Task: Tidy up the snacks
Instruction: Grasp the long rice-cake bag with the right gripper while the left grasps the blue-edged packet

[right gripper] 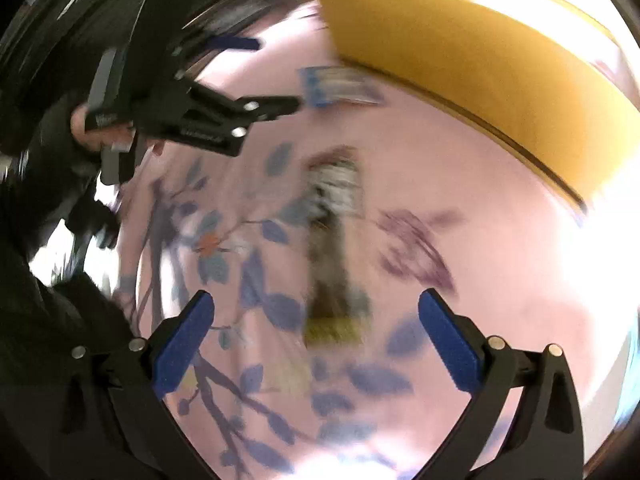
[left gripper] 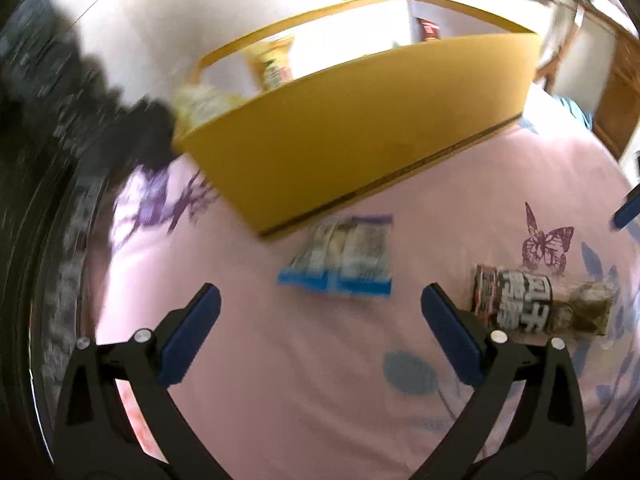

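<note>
A yellow cardboard box (left gripper: pixel 360 140) stands on a pink floral sheet (left gripper: pixel 304 380) and holds several snack bags (left gripper: pixel 272 64). A blue-and-clear snack packet (left gripper: pixel 344 258) lies in front of the box. A dark snack packet with white lettering (left gripper: pixel 540 304) lies to its right. My left gripper (left gripper: pixel 320 300) is open and empty, just short of the blue packet. In the right wrist view my right gripper (right gripper: pixel 316 304) is open and empty above the dark packet (right gripper: pixel 336 240). The left gripper (right gripper: pixel 276 76), the blue packet (right gripper: pixel 340 86) and the box (right gripper: pixel 480 68) show there too.
Wooden furniture (left gripper: pixel 616 92) stands at the far right beyond the bed. A dark blurred mass (left gripper: pixel 48 160) fills the left side. A tip of the right gripper (left gripper: pixel 628 208) shows at the right edge. Both views are motion-blurred.
</note>
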`<control>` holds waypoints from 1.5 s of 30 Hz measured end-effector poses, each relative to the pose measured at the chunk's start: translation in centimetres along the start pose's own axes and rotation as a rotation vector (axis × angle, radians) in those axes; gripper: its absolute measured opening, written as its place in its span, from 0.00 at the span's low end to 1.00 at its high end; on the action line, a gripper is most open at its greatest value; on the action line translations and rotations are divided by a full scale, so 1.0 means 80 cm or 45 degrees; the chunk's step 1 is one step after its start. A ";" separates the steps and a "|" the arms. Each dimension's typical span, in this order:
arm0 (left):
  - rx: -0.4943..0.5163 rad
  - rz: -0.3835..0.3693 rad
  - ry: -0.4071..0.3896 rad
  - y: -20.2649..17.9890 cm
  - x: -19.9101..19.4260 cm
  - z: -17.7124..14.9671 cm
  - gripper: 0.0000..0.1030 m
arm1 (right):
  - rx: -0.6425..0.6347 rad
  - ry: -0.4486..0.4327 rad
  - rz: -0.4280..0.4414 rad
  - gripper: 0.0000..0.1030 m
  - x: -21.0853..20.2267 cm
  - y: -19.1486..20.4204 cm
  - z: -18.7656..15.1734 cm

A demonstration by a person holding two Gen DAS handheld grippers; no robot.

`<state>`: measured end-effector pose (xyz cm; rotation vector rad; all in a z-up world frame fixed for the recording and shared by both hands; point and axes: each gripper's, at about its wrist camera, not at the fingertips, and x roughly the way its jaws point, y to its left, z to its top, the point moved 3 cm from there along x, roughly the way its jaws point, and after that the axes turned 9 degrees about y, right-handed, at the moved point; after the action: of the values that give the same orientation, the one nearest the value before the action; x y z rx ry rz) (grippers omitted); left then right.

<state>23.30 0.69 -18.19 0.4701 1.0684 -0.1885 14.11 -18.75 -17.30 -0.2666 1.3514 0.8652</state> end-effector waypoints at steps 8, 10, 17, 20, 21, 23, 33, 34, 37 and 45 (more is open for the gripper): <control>0.385 -0.019 -0.119 -0.047 0.039 0.023 0.98 | 0.402 0.014 -0.018 0.99 -0.015 -0.041 -0.090; 0.350 -0.053 -0.109 -0.041 0.055 0.022 0.98 | 0.423 0.016 -0.009 0.99 -0.020 -0.036 -0.099; 0.134 -0.379 0.149 -0.043 0.050 -0.019 0.96 | 0.344 0.050 -0.026 0.99 -0.009 -0.015 -0.091; 0.168 -0.399 0.240 -0.068 0.025 -0.052 0.97 | 0.316 -0.018 -0.026 0.99 -0.015 -0.006 -0.082; 0.154 -0.355 0.231 -0.071 0.017 -0.061 0.98 | 0.311 -0.040 -0.056 0.99 -0.017 -0.005 -0.078; 0.084 -0.258 0.217 -0.070 0.003 -0.081 0.98 | 0.285 -0.054 -0.143 0.99 -0.014 -0.002 -0.072; -0.542 -0.220 0.342 0.015 -0.003 -0.137 0.98 | -0.261 0.002 -0.237 0.99 0.052 0.036 0.007; -0.576 -0.223 0.319 0.020 -0.010 -0.144 0.98 | -0.417 0.063 -0.239 0.99 0.066 0.043 0.014; -0.637 -0.216 0.309 0.020 -0.026 -0.163 0.98 | -0.695 0.274 -0.300 0.99 0.100 0.043 0.019; -0.577 -0.161 0.382 -0.024 -0.033 -0.188 0.98 | -0.249 0.236 -0.328 0.49 0.070 0.017 0.009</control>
<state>9.35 5.66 -22.37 0.0194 1.3913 0.0182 13.59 -15.18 -21.88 -0.6717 1.3674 0.7690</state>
